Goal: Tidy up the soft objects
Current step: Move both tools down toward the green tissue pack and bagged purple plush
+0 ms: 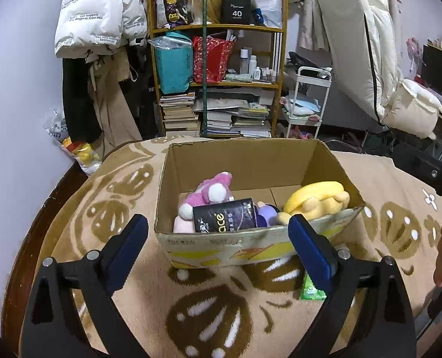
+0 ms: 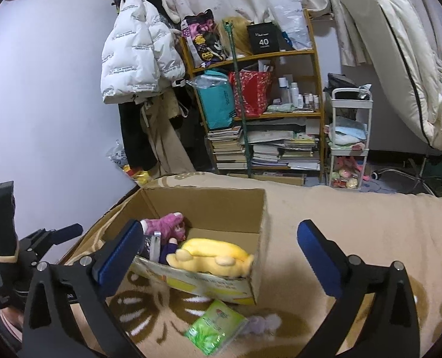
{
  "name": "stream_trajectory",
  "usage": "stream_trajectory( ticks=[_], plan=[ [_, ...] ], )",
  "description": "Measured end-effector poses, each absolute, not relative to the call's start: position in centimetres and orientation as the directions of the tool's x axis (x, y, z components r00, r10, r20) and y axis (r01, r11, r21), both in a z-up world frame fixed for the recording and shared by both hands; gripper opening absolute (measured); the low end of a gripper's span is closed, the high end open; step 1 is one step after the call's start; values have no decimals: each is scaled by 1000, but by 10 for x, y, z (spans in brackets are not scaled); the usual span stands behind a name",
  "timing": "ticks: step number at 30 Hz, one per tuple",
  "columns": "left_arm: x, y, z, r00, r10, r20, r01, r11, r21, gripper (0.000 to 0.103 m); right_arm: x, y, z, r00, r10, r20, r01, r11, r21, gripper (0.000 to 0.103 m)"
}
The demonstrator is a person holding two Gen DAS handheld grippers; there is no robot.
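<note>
An open cardboard box (image 1: 250,155) (image 2: 259,238) stands on a beige patterned blanket (image 1: 131,194). Inside lie a pink plush (image 1: 212,192) (image 2: 170,223), a yellow plush (image 1: 316,200) (image 2: 215,255), a dark tissue pack (image 1: 225,216) and a purple soft item (image 1: 265,213). A green tissue pack (image 2: 215,326) (image 1: 310,289) and a small pale lilac plush (image 2: 264,323) lie on the blanket in front of the box. My left gripper (image 1: 218,232) is open and empty, just before the box's near wall. My right gripper (image 2: 221,238) is open and empty, above the box's right end.
A wooden shelf (image 1: 218,80) with books, bags and bottles stands behind the bed. A white jacket (image 1: 98,12) hangs at left. A white trolley (image 2: 349,140) and a leaning mattress (image 1: 364,44) are at right. The bed's dark edge (image 1: 42,223) runs along the left.
</note>
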State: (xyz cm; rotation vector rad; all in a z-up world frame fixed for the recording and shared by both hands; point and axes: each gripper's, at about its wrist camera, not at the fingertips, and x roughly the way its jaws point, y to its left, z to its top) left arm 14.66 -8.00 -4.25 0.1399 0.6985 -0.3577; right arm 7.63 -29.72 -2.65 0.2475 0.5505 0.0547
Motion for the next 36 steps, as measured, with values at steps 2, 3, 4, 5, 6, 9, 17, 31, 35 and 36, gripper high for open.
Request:
stream_trajectory(
  ticks=[2, 3, 4, 5, 6, 9, 17, 31, 35, 36],
  plan=[
    [143, -82, -42, 701, -278, -656, 371, 929, 3, 95, 71, -302, -26, 849, 110, -517, 28, 968, 251, 103],
    [141, -82, -43, 696, -282, -661, 375, 927, -1, 95, 67, -304, -26, 849, 105, -519, 35, 967, 252, 103],
    [139, -83, -43, 689, -287, -665, 380, 925, -5, 95, 65, -306, -25, 848, 100, -520, 40, 967, 252, 103],
    [136, -85, -44, 682, -291, -671, 387, 922, -7, 95, 62, -308, -25, 847, 95, -522, 47, 967, 251, 103],
    [133, -87, -46, 678, -292, -675, 391, 920, -5, 95, 59, -308, -24, 846, 89, -525, 53, 967, 249, 103],
    [124, -94, -48, 667, -295, -684, 416, 909, 12, 95, 54, -310, -24, 843, 81, -532, 64, 967, 248, 103],
    [102, -111, -50, 650, -303, -696, 475, 878, 61, 95, 29, -311, -30, 821, 54, -568, 95, 969, 230, 103],
    [83, -135, -71, 602, -303, -739, 522, 849, 77, 95, 15, -326, -41, 789, 25, -614, 179, 947, 268, 103],
    [83, -140, -78, 589, -303, -749, 530, 845, 75, 95, 20, -326, -48, 761, 3, -649, 190, 955, 228, 103],
    [84, -141, -79, 586, -305, -750, 531, 845, 71, 95, 21, -326, -50, 754, 2, -656, 191, 956, 222, 103]
  ],
)
